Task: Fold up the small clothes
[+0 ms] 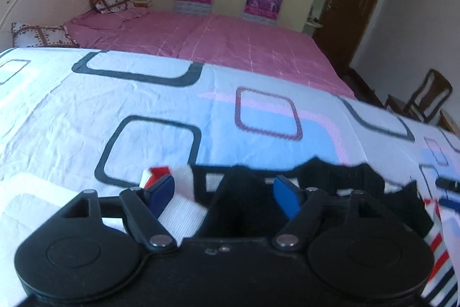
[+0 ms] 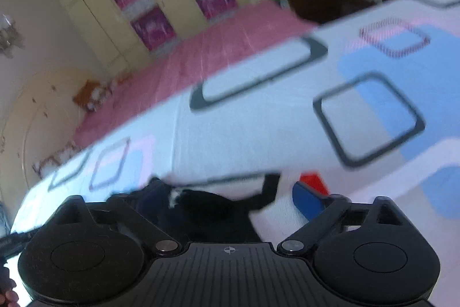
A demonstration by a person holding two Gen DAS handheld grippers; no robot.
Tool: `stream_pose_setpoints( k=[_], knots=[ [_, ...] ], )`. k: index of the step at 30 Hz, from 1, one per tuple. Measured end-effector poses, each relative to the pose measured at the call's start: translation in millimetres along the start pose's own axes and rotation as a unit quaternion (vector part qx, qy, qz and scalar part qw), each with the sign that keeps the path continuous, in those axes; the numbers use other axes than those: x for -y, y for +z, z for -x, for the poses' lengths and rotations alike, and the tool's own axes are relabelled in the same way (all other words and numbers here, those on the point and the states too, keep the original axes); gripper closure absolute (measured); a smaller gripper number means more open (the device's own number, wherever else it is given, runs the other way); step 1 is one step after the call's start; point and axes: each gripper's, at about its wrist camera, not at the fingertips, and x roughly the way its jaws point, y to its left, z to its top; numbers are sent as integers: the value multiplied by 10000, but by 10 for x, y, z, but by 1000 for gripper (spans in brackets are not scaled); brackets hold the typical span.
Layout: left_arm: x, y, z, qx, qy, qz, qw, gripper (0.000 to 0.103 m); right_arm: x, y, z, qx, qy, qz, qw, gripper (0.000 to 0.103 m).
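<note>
Black, white and striped, the garment (image 1: 244,200) lies on the patterned sheet (image 1: 143,94), just under both grippers. Left gripper (image 1: 227,196) jaws stand apart over it, clamping nothing. Right gripper (image 2: 230,200) jaws stand wide too, above the dark cloth.

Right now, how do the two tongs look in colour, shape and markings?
Both the left tongs and the right tongs have a black plastic body with two round discs, black link arms with silver rivets, and blue pads. The right body is ribbed and carries a small crosshair mark.
</note>
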Motion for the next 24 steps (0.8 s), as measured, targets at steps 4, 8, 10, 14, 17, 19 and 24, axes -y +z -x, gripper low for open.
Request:
stream_pose_setpoints(
  k=[4, 8, 10, 14, 17, 19, 24],
  knots=[
    [-19, -142, -37, -199, 39, -245, 9995, 29, -30, -28, 22, -3, -27, 332, 9994, 17],
    [-56, -240, -177, -386, 86, -221, 9990, 40, -83, -154, -75, -239, -101, 756, 9968, 34],
    [-58, -264, -219, -362, 192, -258, 9988, 52, -112, -209, -146, -346, -145, 938, 9949, 38],
    [-19, -303, -201, -193, 238, -401, 9987, 77, -162, -292, -247, -412, -265, 1241, 9911, 55],
    [58, -332, -154, 7, 235, -580, 9980, 97, -146, -303, -261, -414, -235, 1292, 9905, 91],
    [59, -332, -140, 95, 251, -501, 9984, 97, -144, -305, -271, -445, -212, 1331, 9899, 97],
    [12, -313, -72, 447, 430, -391, 9973, 98, -154, -271, -189, -24, -387, 1481, 9882, 101]
  ],
)
